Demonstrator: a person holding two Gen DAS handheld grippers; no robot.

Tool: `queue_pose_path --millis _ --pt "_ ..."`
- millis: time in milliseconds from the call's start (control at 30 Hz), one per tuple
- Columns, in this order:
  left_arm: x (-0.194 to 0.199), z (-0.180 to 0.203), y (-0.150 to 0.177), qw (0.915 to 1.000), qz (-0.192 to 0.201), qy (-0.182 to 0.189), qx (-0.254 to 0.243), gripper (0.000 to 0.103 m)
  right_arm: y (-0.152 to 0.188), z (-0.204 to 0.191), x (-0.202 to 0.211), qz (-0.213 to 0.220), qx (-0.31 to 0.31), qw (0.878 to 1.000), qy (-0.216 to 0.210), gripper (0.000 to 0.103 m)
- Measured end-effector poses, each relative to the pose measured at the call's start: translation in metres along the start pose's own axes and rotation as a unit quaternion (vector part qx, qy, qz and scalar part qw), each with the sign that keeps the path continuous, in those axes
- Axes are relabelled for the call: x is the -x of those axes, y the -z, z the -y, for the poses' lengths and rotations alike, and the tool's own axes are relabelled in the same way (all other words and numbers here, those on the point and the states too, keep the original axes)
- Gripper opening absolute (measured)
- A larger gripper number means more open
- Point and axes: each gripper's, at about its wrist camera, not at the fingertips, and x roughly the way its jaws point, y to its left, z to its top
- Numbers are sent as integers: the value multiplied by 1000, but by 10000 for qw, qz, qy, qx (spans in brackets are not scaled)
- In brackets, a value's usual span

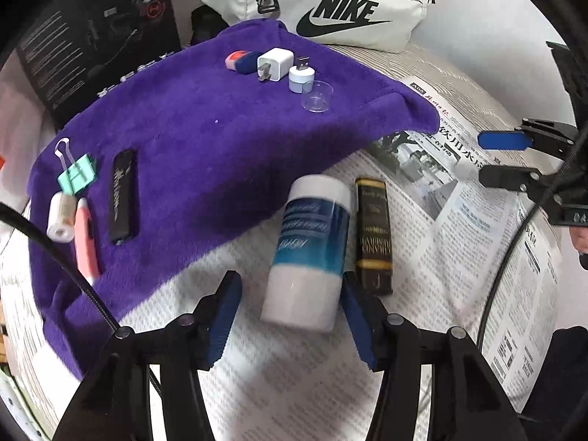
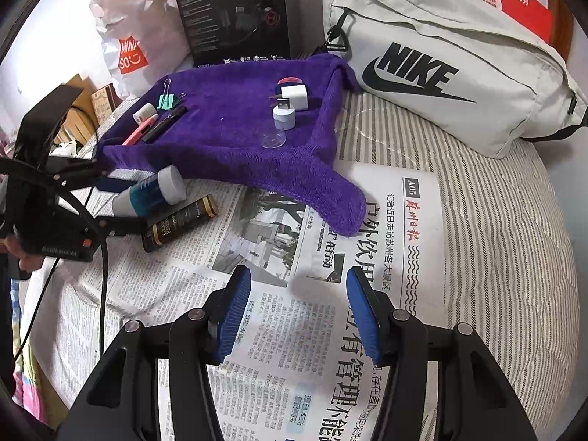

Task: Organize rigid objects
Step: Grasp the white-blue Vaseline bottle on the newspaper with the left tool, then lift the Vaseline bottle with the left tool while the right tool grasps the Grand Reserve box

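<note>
Nearest to the camera were the left gripper [image 1: 290, 316] and its blue pads [image 1: 224, 321], standing apart around the lower end of the white and blue bottle [image 1: 310, 257]. The right pad seemed to touch the bottle and the left one stood clear of it, so I judged it was not clamped. The bottle lay on the newspaper [image 1: 477, 242] just beyond the fingertips, and its long axis ran away from the gripper toward the far side, a little tilted. A closing of the jaws would therefore squeeze it across its width, which I judged suitable. The left hand was much nearer to it; the right gripper [image 2: 298, 310] hung over bare newspaper well to the right, jaws apart and empty.

From large to small: one white Nike bag [image 1: 330, 3] far behind, one purple towel [image 1: 205, 154], one newspaper, one bottle, and one dark brown tube [image 1: 373, 235] just beside the bottle on its right, lying parallel to it. On the towel I counted eight small things: one black flat stick [image 1: 123, 196], one pink pen-like thing [image 1: 84, 242], one white charger plug [image 1: 273, 66], one green binder clip [image 1: 77, 174], one small white roll [image 1: 61, 217], one USB night light [image 1: 300, 75], one clear cap [image 1: 316, 96] and one pink and blue eraser [image 1: 240, 60]
</note>
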Motion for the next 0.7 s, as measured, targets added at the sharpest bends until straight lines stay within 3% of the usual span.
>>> queue_pose_path --millis 133,167,200,233,533,700 --pt "-7 6 -12 9998 -28 -55 -190 53 0 1 -1 -26 -12 10000 -10 54" --pt "-8 7 -15 9998 -35 -74 -180 49 0 1 -1 -32 -11 10000 -16 54" --pt "-8 8 -17 9998 -17 -57 -168 36 0 1 -2 -40 -2 10000 -21 54" --pt "-7 8 -19 9999 -9 -48 -119 35 0 0 -2 -44 8 10000 -23 54" --pt "-5 10 -14 9997 82 -152 167 35 -3 -11 -7 -97 162 9998 -103 54" --pt "8 -3 14 9980 108 -257 568 35 -7 -24 -13 -131 214 9993 -293 54"
